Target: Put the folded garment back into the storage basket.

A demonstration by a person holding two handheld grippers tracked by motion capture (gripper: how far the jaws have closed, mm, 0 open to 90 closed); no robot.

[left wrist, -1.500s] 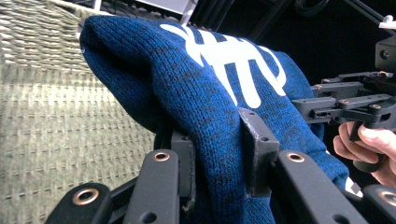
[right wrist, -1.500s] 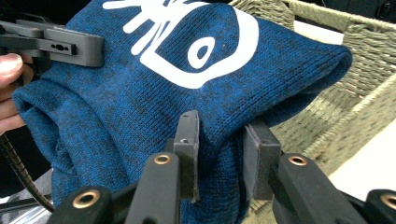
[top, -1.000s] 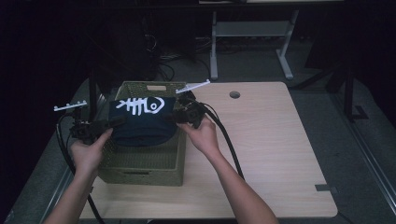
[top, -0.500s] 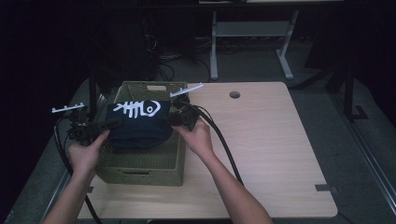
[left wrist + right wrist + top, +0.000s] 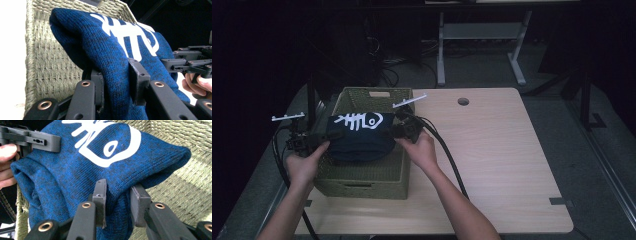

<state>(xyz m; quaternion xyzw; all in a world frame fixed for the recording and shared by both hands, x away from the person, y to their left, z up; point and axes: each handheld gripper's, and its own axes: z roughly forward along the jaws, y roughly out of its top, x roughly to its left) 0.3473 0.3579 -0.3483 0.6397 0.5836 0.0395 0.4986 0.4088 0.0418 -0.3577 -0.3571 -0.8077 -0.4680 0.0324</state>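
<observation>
High view: a folded blue knit sweater (image 5: 358,139) with a white fish-skeleton print hangs over the woven basket (image 5: 362,181) at the left of the tabletop (image 5: 497,160), hiding most of the basket's inside. Its underside is out of sight, so contact with the basket cannot be told. The left gripper (image 5: 312,140) pinches the sweater's left edge; the right gripper (image 5: 399,131) pinches its right edge, each set of jaws pressed into the thick knit. Both forearms reach in from the near edge, cut off by the frame. Dark surroundings swallow the floor beyond.
</observation>
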